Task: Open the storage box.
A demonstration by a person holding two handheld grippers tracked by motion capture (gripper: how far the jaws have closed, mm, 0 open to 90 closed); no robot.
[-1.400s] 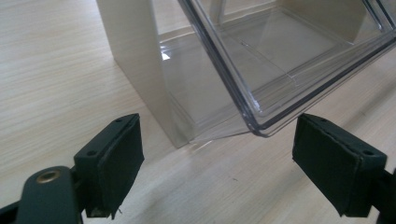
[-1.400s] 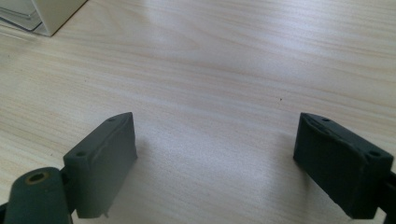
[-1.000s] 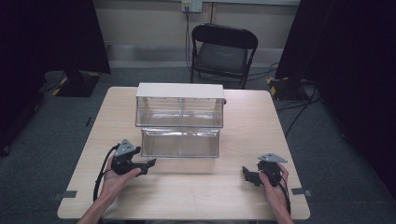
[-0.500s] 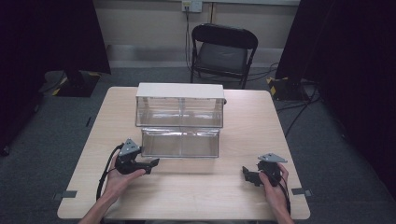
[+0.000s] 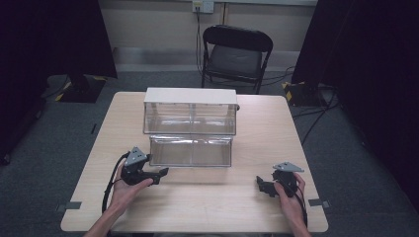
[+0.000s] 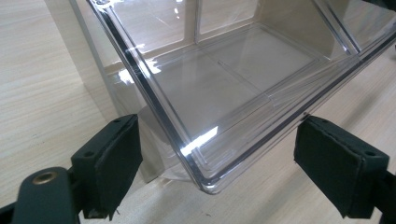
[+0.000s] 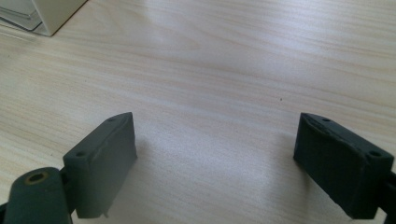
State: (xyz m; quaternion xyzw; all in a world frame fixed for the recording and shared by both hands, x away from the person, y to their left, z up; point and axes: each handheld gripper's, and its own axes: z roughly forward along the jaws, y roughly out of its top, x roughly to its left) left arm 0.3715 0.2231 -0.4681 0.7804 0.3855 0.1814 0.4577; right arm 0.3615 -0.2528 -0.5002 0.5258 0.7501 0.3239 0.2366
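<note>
Standing on pale wooden surface [image 5: 207, 197]: clear plastic drawer unit [image 5: 190, 127]. Left gripper [image 6: 233, 158], jaws apart, straddles drawer corner; right gripper [image 7: 229, 163], jaws apart, idle. Risk: slick plastic slipping.

Setting: lab or recording studio. Evidence: black curtains [image 5: 44, 39] on both sides, grey carpet floor [image 5: 59, 143], wooden desk [image 5: 276, 128], folding chair [image 5: 236, 54], floor cables [image 5: 316, 118], wall outlet [image 5: 202, 6], tape marks [image 5: 69, 205].

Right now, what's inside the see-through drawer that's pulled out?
Nothing: the drawer looks empty, and the table shows through its clear bottom. A divider splits it into compartments. Its far back is hidden inside the cabinet.
</note>
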